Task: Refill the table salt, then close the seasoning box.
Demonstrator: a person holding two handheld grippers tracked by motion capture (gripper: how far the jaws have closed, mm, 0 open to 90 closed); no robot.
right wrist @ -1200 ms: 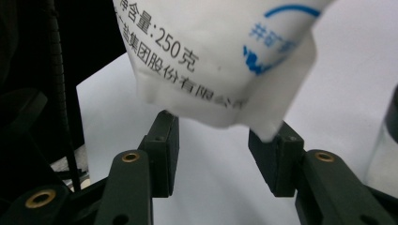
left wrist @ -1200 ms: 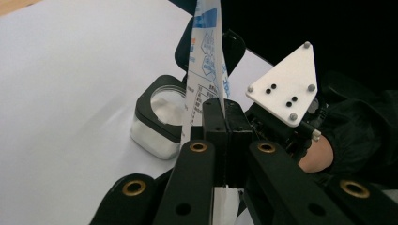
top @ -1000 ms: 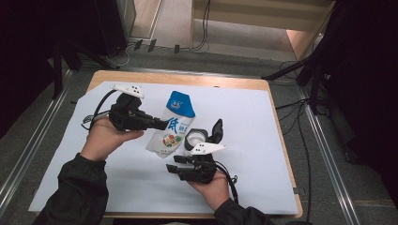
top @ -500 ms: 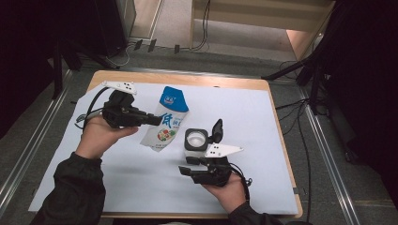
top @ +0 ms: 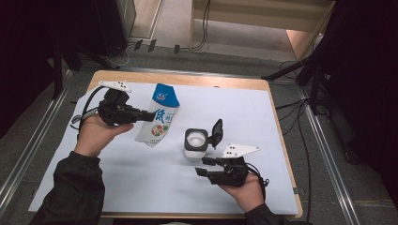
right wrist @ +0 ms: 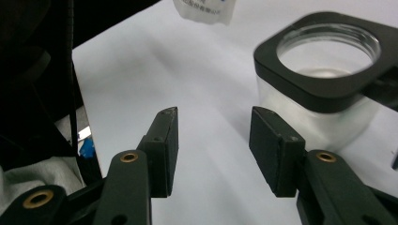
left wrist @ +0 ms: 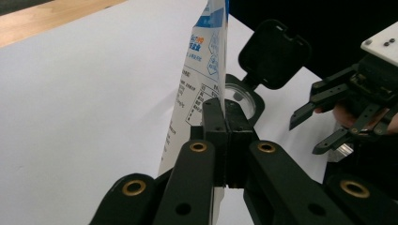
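In the high view, the pouch (top: 159, 117) is held clamped in the left gripper (top: 149, 116) and has been raised more upright than a second ago, near the table's (top: 263, 101) left edge. The right gripper (top: 202, 167), jaws apart and empty, has been drawn back toward the near edge, away from the open jar (top: 195, 143).

In the left gripper view, the jaws are seen pressed together on the pouch (left wrist: 202, 70) edge, with the jar (left wrist: 241, 96) beyond.

In the right gripper view, nothing is held between the pads (right wrist: 164, 140); the jar (right wrist: 328, 75) stands beside them, probably ready for pouring.

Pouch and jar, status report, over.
Left gripper shut on pouch, lifted. Right gripper open, empty, short of jar. Jar lid flipped open. Nothing between.
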